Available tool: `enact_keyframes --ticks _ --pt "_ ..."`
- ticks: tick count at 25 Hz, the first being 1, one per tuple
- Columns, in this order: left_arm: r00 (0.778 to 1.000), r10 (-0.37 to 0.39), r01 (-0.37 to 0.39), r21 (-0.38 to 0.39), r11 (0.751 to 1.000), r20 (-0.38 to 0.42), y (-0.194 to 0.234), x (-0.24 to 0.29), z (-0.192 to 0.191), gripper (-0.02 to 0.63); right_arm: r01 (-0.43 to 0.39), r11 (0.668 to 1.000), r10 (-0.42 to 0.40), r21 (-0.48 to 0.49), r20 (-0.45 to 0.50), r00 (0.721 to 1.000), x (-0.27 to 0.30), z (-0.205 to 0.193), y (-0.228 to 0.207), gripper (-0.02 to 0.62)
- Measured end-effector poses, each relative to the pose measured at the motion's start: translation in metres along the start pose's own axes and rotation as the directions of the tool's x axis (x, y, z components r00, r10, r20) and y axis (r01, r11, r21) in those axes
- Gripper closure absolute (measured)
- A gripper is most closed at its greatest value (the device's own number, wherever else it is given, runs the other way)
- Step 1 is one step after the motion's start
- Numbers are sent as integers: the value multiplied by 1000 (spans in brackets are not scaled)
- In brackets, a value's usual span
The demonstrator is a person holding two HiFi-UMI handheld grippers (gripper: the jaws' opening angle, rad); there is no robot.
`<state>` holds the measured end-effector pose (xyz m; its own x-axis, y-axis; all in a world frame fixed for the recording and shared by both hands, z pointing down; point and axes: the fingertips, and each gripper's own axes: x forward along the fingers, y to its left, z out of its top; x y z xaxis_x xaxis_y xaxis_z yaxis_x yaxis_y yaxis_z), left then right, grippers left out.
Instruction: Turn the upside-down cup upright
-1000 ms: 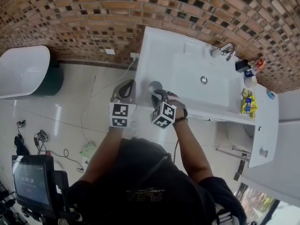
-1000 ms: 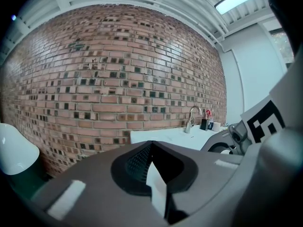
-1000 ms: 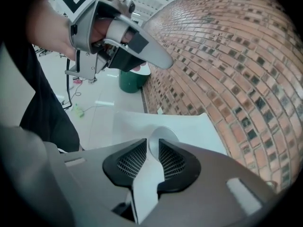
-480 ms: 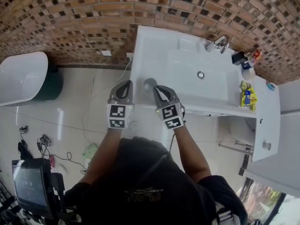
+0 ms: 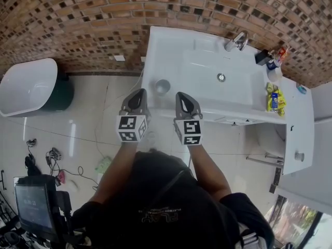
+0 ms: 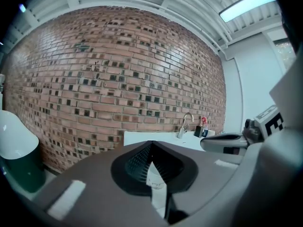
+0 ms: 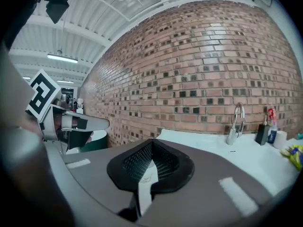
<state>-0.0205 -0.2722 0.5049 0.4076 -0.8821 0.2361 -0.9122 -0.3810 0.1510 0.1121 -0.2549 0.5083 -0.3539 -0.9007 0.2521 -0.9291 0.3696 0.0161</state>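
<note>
I judge the cup (image 5: pixel 162 86) upright on the counter (image 5: pixel 161 45). My left tool (image 5: pixel 138 92) and right tool (image 5: pixel 182 94) are pressed together and empty, so I need only back away.

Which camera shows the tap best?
The right gripper view: the tap stands side-on there, its curved spout plain against the brick wall. The left gripper view shows it smaller; the head view looks down on it, a small shiny shape.

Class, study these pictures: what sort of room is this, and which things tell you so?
Most likely a bathroom: a white washbasin with a chrome tap stands against a brick wall, toiletry bottles sit near the tap, and a rounded white fixture stands on the tiled floor.
</note>
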Motion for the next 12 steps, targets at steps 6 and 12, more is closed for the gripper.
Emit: enact_keyframes --ticks 6,12 --pt "999 39 -41 53 998 35 -22 -22 5 612 27 992 -18 -120 70 997 -35 18 0 581" --pt "998 39 -45 105 993 55 -48 -46 10 611 -5 998 10 -62 92 996 -65 12 7 581"
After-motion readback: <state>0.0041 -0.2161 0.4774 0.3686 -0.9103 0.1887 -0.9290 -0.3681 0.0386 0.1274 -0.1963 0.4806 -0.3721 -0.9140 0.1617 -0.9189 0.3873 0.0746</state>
